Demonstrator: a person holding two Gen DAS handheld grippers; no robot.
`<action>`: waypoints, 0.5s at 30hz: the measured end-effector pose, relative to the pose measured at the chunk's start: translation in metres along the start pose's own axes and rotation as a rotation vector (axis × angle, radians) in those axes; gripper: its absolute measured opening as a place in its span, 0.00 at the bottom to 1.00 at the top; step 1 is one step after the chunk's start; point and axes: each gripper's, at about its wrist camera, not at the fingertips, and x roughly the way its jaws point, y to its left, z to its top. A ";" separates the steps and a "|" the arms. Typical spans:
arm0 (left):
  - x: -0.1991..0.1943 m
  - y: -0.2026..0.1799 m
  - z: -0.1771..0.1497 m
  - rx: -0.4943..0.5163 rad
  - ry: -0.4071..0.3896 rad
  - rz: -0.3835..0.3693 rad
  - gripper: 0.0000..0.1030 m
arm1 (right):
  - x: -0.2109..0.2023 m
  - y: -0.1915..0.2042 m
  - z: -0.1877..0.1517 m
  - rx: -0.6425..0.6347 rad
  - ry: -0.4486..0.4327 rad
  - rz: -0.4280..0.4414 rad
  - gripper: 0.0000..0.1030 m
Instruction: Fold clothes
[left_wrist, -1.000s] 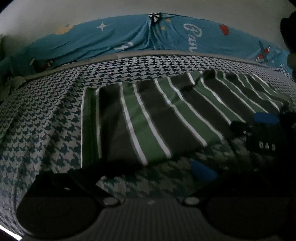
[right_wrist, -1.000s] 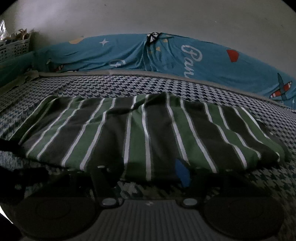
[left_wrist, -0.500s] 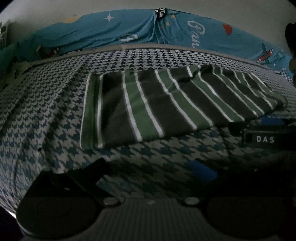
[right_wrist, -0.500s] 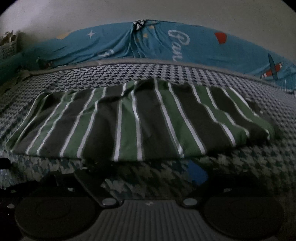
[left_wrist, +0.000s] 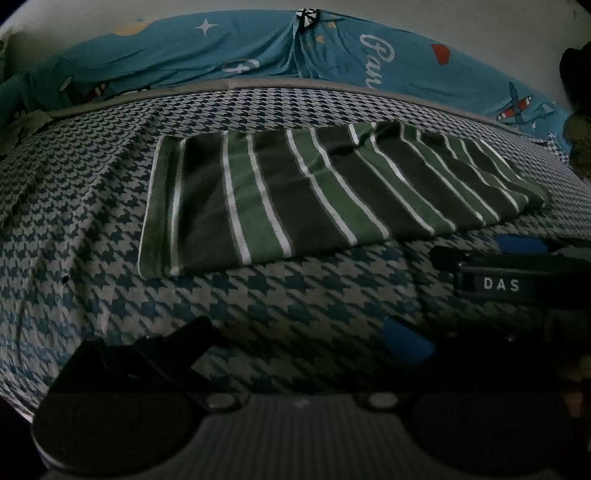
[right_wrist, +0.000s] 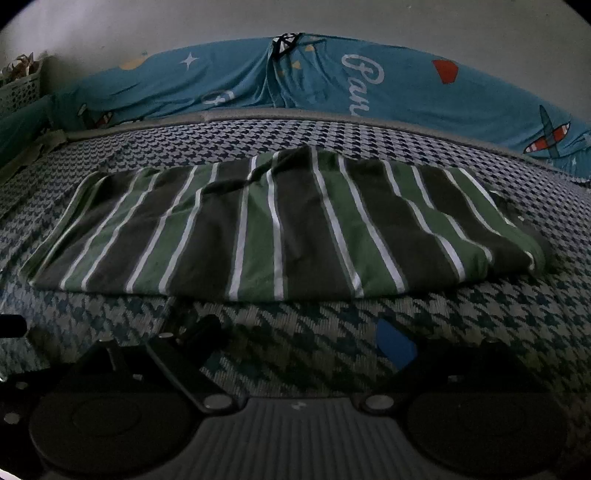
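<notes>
both claws have backed off the striped garment (right_wrist: 280, 229): a second ago the right claw (right_wrist: 299, 343) sat at its near hem, and now bare houndstooth bed cover (right_wrist: 480, 332) shows between the fingers and the cloth. the right claw stands wide with nothing in it. the left claw (left_wrist: 295, 332) also looks wide and empty, its blue pad (left_wrist: 406, 341) clear of the fabric, well short of the garment's near left corner. from the left view the right claw (left_wrist: 517, 258) appears at the right, just beside the near edge.

the garment lies in the middle of the bed as a long flat band, edges fairly even, with a small ridge along the far side and a bunched right end. i judge one lengthwise fold done; folding the ends in seems left.
</notes>
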 end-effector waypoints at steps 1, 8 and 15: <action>0.000 -0.001 -0.001 0.003 0.001 -0.001 1.00 | 0.000 0.000 0.000 0.000 0.001 0.001 0.90; -0.008 -0.004 -0.007 0.003 0.002 -0.008 1.00 | -0.001 -0.001 -0.002 0.000 0.005 0.005 0.90; -0.014 -0.007 -0.007 0.007 0.011 -0.015 1.00 | -0.003 -0.001 -0.003 0.000 0.006 0.010 0.90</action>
